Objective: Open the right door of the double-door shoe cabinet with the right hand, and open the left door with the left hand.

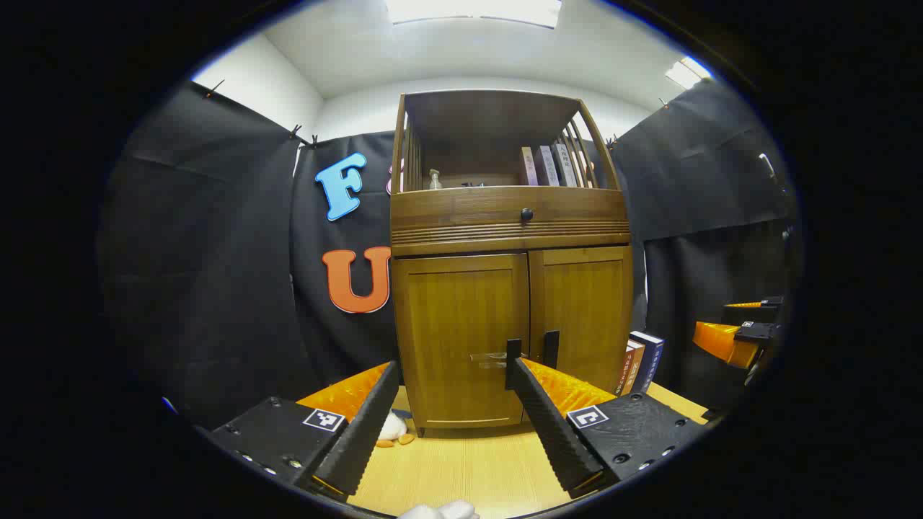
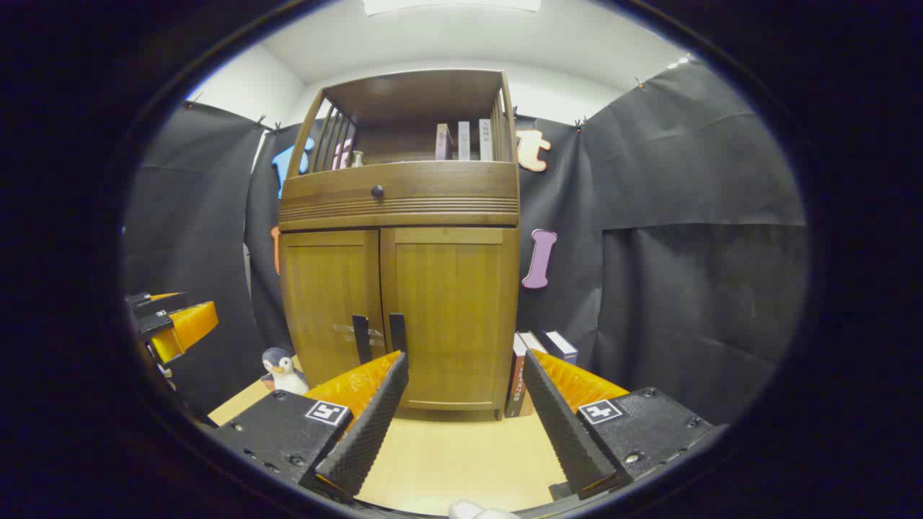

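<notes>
The wooden shoe cabinet (image 1: 508,216) stands on the table with both doors shut. Its left door (image 1: 461,331) and right door (image 1: 584,310) each carry a black vertical handle (image 1: 551,347) by the centre seam. My left gripper (image 1: 453,371) is open, a short way in front of the left door, its right finger overlapping that door's handle (image 1: 513,349) in the image. In the right gripper view, my right gripper (image 2: 465,362) is open before the right door (image 2: 454,303), whose handle (image 2: 397,331) sits just above its left fingertip. Nothing is between either pair of fingers.
A drawer with a dark knob (image 1: 526,214) sits above the doors, under an open shelf holding books (image 1: 548,166). More books (image 2: 541,357) lean at the cabinet's right side. A penguin toy (image 2: 281,369) stands at its left. The light wooden table (image 2: 461,454) lies in front.
</notes>
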### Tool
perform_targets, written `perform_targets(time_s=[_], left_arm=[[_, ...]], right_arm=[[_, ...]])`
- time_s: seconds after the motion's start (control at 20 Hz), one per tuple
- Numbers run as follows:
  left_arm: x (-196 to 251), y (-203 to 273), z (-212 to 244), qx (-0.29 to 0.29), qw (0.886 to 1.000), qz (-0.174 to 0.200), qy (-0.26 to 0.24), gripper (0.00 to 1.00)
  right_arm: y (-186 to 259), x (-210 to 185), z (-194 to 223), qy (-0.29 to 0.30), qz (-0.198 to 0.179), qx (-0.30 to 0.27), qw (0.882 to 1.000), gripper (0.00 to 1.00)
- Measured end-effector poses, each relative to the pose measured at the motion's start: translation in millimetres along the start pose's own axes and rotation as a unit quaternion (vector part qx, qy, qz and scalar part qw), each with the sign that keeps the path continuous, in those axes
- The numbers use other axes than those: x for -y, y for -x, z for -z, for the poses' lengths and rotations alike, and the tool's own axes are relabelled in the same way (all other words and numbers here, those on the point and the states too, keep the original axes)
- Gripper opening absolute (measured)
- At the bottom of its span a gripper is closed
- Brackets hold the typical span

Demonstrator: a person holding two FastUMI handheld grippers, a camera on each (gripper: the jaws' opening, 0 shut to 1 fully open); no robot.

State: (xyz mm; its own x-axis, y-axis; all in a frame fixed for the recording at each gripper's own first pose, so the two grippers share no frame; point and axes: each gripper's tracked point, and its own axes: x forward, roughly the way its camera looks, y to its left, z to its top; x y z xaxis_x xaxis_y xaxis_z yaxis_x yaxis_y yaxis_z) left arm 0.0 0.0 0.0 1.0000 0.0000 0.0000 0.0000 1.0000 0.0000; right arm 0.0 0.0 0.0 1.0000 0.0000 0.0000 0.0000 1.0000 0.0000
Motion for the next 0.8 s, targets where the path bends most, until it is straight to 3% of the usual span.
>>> perform_targets(time_s=[0.15, 0.2, 0.8], left_arm=[[1, -1, 3, -0.005, 1.000, 0.002, 0.004, 1.00], [0, -3, 5, -0.007, 1.000, 0.002, 0.003, 0.96], [-1, -11, 9, -0.013, 1.000, -0.003, -0.001, 0.96]], right_arm=[[-2, -3, 1, 0.004, -0.001, -0.001, 1.000, 1.00], [-3, -2, 0, 0.005, 0.000, 0.000, 1.000, 1.00], [-26, -7, 7, 0.009, -0.002, -0.012, 1.000, 0.99]])
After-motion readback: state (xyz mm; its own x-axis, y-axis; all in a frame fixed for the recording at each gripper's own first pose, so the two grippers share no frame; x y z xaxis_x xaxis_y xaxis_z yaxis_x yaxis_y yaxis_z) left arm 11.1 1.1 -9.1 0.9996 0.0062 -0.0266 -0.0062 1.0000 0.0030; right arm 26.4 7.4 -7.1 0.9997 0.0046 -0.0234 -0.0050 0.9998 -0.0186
